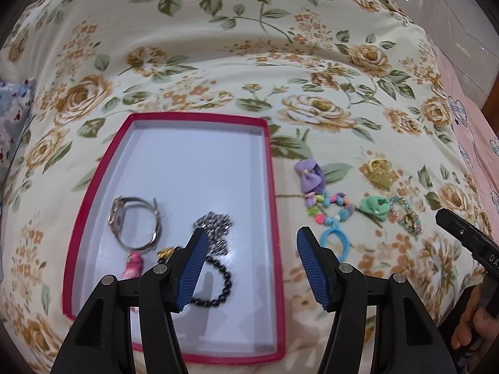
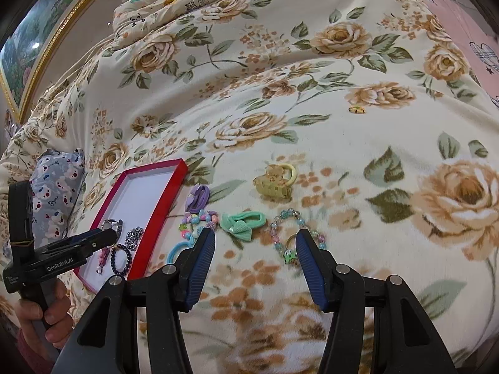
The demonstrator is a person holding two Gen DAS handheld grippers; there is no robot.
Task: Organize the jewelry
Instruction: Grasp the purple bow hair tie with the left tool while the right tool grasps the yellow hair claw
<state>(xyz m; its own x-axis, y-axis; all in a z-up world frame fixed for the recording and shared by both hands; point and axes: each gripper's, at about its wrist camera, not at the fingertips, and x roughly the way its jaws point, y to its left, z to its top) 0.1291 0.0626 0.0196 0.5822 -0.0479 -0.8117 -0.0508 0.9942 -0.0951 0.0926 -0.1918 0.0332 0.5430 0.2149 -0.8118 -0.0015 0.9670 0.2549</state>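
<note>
- Two grippers, both with jaws apart and empty: left gripper (image 1: pixel 251 243) over the red-rimmed tray (image 1: pixel 174 117), right gripper (image 2: pixel 254 241) over the floral blanket (image 2: pixel 358 162)
- Beaded bracelet (image 2: pixel 291 233) lies between right fingertips, touching neither
- Tray holds metal watch (image 1: pixel 134 224), glossy black bead bracelet (image 1: pixel 218 283), silver chain (image 1: pixel 215 227)
</note>
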